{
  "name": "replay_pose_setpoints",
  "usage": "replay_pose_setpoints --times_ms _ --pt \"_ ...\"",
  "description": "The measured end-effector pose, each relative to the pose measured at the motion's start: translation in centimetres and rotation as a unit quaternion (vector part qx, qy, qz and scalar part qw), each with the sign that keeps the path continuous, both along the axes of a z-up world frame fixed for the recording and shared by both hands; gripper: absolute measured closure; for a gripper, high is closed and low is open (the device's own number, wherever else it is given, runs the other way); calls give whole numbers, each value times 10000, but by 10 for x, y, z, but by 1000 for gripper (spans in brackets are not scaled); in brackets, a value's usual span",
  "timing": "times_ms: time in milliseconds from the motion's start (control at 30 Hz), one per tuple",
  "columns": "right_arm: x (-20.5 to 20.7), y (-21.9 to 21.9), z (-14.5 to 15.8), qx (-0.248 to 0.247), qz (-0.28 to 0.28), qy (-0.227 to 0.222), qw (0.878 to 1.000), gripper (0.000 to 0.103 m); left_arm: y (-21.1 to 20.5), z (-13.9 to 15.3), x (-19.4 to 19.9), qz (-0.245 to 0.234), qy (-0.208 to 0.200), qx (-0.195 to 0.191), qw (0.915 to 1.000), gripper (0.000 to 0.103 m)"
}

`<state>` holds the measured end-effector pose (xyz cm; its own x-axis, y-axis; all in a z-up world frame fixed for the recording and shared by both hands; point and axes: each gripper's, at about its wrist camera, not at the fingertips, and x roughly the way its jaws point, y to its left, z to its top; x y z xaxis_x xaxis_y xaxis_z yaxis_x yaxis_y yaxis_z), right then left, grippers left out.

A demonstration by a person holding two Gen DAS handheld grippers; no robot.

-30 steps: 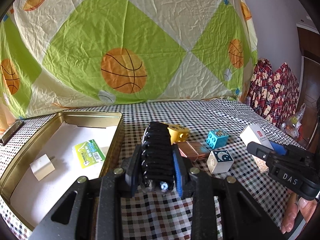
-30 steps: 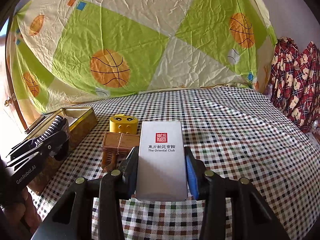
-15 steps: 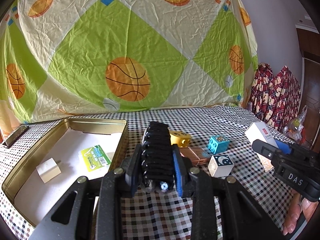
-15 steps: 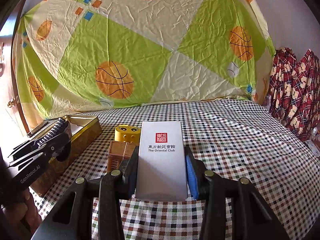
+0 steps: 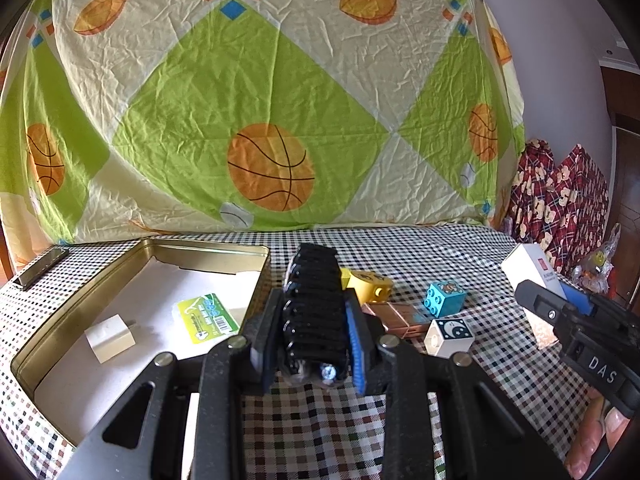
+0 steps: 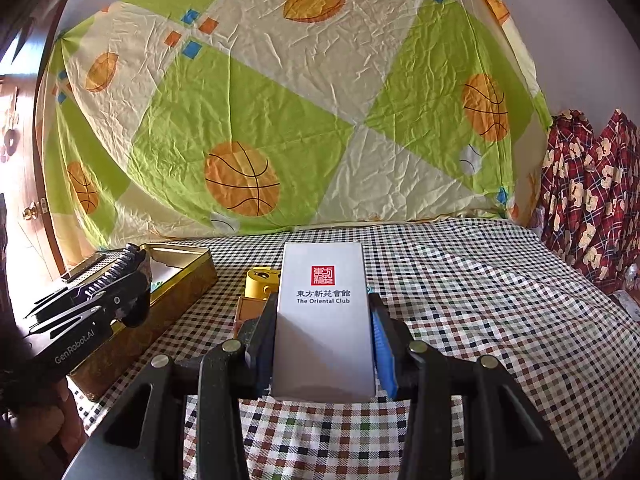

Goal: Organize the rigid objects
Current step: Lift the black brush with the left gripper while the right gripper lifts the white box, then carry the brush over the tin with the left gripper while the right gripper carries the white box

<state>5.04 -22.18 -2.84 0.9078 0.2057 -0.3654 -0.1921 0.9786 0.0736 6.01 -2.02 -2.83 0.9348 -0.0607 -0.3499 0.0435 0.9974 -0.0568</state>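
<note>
A crumpled green and cream sheet [image 5: 256, 120] printed with basketballs hangs behind a table under a checked cloth [image 6: 480, 300]. Red plaid fabric [image 6: 592, 196] hangs right, against a pale wall [image 5: 560, 60].

You are in a home: a basketball-print bedsheet [image 5: 272, 120] hangs as backdrop, a checkered tablecloth [image 6: 460, 280] covers the table, a wooden door [image 6: 24, 184] stands beside it.

Lots of colour here: the backdrop sheet [image 5: 256, 92] is printed in lime green and cream diamonds with orange basketballs. The tablecloth [image 5: 420, 252] is checked in black, white and brown. A gold tin [image 5: 224, 249] is lined in white. A black ribbed object [image 5: 314, 312], a yellow block [image 5: 370, 285], a turquoise block [image 5: 446, 298] and a white box [image 6: 324, 320] stamped red are seen.
</note>
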Motion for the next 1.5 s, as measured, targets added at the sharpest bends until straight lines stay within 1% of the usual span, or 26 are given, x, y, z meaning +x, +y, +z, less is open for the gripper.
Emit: replay_pose_setpoints --times_ms 167,600,967,1167,1500 --pt "-4 4 1 -12 36 -89 10000 59 -1 2 -5 58 -118 67 9999 76" --pt "-12 8 4 68 95 -326 9994 59 3 5 -14 225 -301 66 9993 76" --pt "-15 16 5 103 232 -422 9988 59 12 6 -18 379 -367 -69 9986 76" --pt "-14 21 4 173 337 -398 9985 59 21 6 -21 567 -421 -172 9974 76" --pt "-11 34 5 208 552 -353 9976 59 32 7 -25 614 -470 -298 9966 76"
